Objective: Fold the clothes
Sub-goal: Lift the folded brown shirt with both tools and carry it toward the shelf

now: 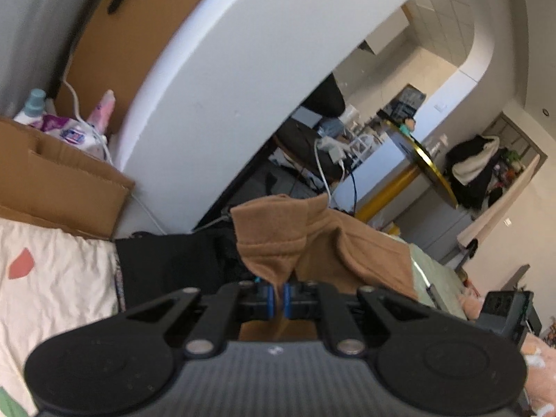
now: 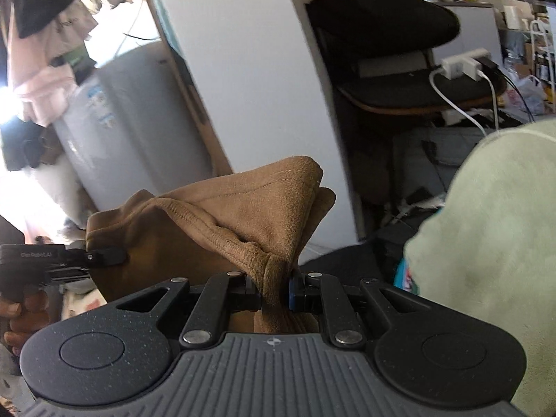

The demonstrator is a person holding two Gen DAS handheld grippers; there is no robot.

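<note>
Right gripper (image 2: pixel 274 293) clamped on a bunched fold of brown garment (image 2: pixel 222 215); cloth rises ahead of the fingers into a peak and sags off to the left. Far left, left gripper (image 2: pixel 104 256) grips the garment's other edge, a hand (image 2: pixel 24 316) beneath it. Pale green cloth (image 2: pixel 486 243) close on the right; black chair (image 2: pixel 399 52) and white wall (image 2: pixel 250 69) ahead.

Garment (image 1: pixel 278 236) tan-brown, plain, w/ matching stitching. Left gripper (image 1: pixel 278 299) black, blue pads; right gripper (image 2: pixel 274 293) black, blue pad too. Bedsheet (image 1: pixel 55 278) cream w/ coral patch. Cardboard box (image 1: pixel 62 180) brown. Black cloth (image 1: pixel 173 264) beside sheet. Pale green fabric (image 2: pixel 486 243) plain.
</note>
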